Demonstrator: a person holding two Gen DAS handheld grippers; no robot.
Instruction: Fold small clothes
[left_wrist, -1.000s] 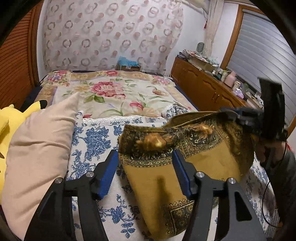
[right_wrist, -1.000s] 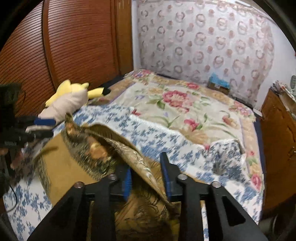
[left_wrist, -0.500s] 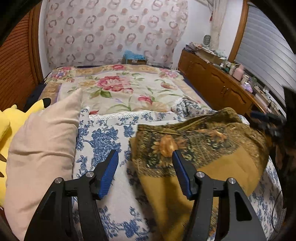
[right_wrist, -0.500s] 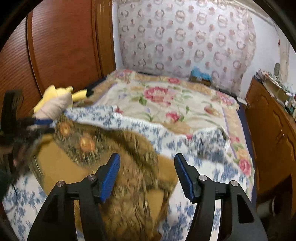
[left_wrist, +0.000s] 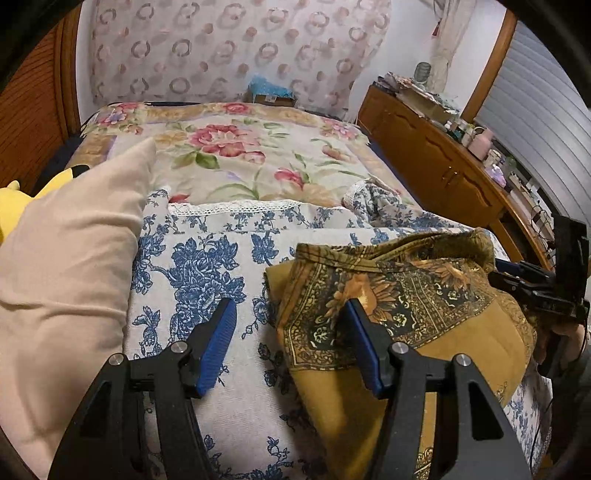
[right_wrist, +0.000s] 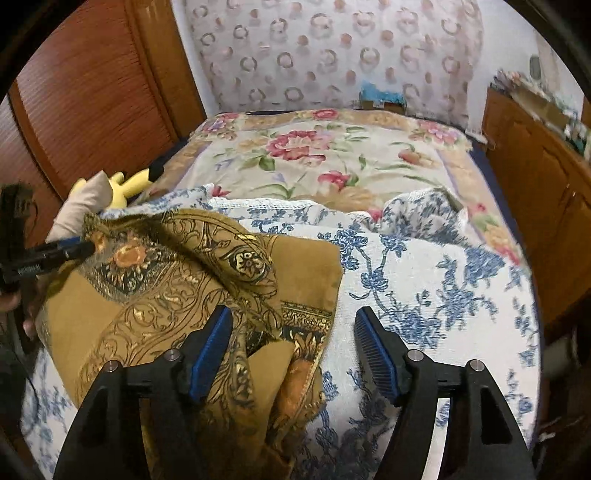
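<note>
Mustard, gold-patterned cloth (left_wrist: 424, 317)

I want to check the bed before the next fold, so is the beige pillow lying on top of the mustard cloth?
No. The pillow lies at the left, apart from the cloth, with blue-flowered bedcover between them.

Clearances, as I see them from both wrists:
- Blue-flowered sheet (right_wrist: 436, 280) — bare on my right of the mustard patterned cloth (left_wrist: 424, 306); open passage there.
- Beige pillow (left_wrist: 70, 266), with a yellow plush toy (left_wrist: 11, 206) behind it — blocks my left flank.
- Rose-print blanket (left_wrist: 236, 155) beyond — flat, unobstructed.
- Wooden cabinet (left_wrist: 436, 162), top cluttered, closes the right side.
- Slatted wooden door (right_wrist: 88, 92) closes the left.
</note>
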